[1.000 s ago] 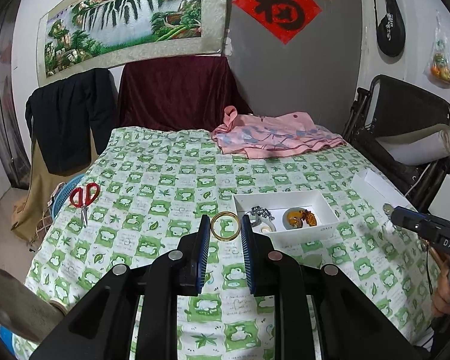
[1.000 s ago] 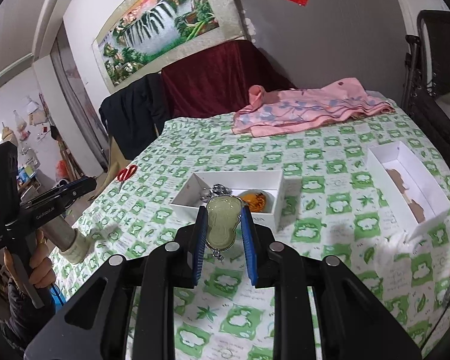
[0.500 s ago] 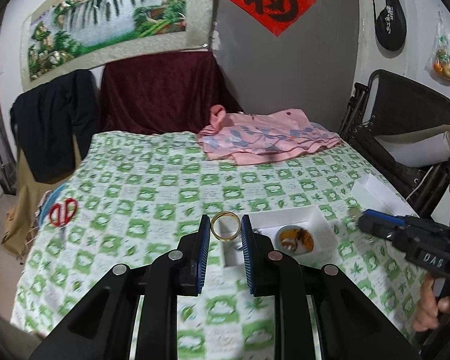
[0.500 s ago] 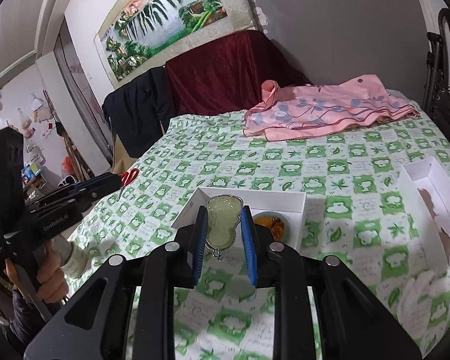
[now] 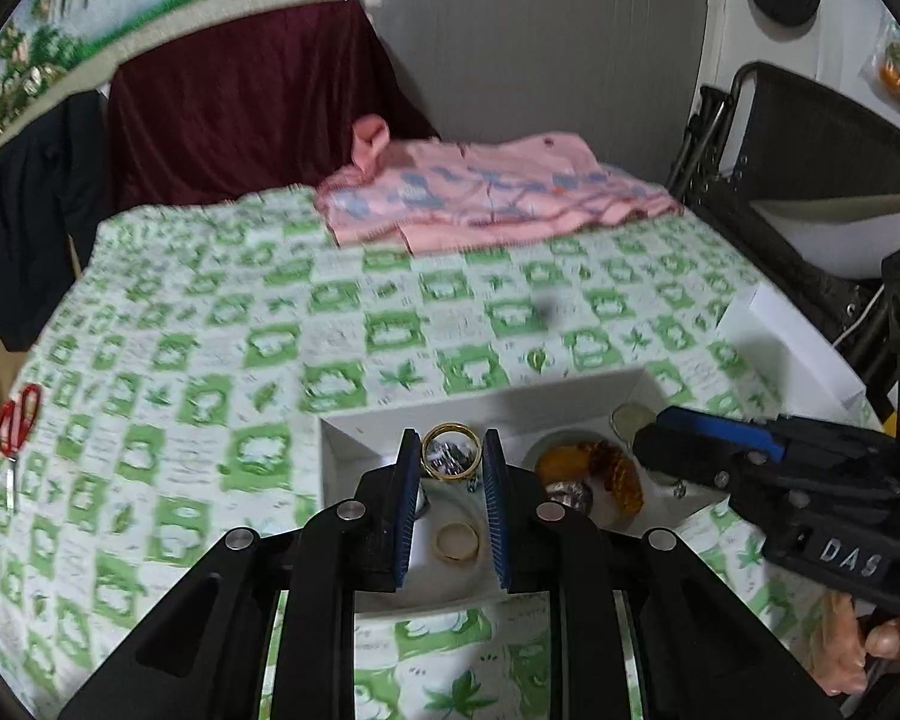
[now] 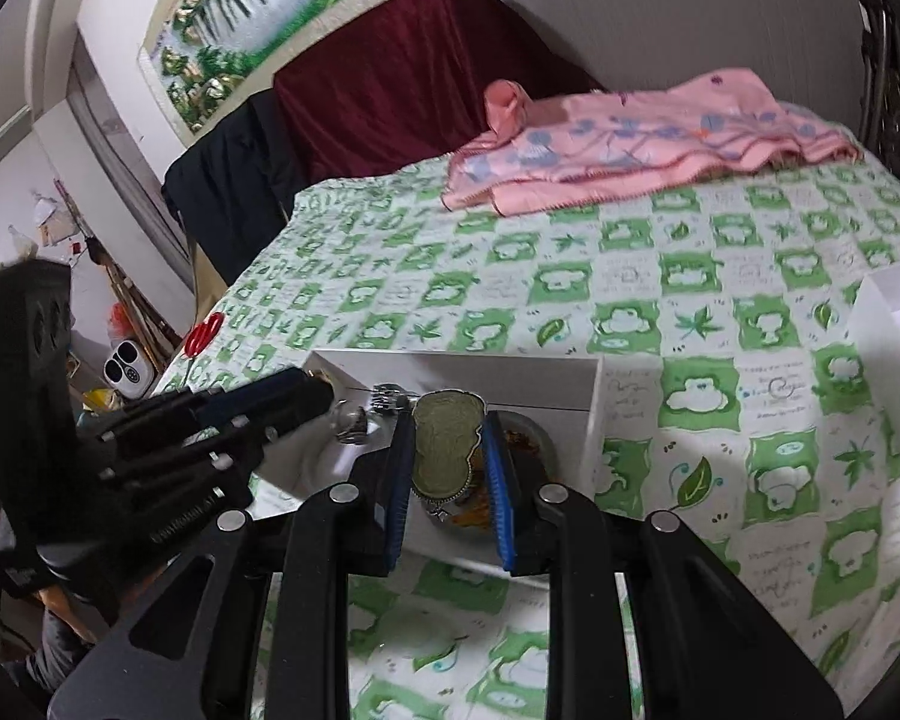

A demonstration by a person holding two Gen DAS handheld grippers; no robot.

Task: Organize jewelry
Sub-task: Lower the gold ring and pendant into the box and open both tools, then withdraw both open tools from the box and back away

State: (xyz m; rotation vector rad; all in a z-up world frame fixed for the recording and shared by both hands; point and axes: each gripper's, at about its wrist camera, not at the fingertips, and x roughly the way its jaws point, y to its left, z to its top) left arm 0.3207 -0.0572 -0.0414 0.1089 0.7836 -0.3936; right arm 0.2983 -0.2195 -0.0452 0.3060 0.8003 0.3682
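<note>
Nearest me, the left gripper (image 5: 451, 461) is clenched on a gold bangle (image 5: 451, 459), pads on its outer rim, and the right gripper (image 6: 448, 450) pinches a pale green pendant (image 6: 446, 445) by its edges; both pieces hang just over the open white box (image 5: 390, 426). Each looks stiff, light and slippery, the pendant probably brittle, so I'd keep hold at the rims. In the box lie one more ring (image 5: 457, 542), one amber carving (image 5: 594, 471) and some silver pieces; beyond, one pair of red scissors (image 5: 15, 426), a second white box (image 5: 792, 348), one pink garment (image 5: 492, 192).

Both wrist views look steeply down, close over white box (image 5: 480, 408).
</note>
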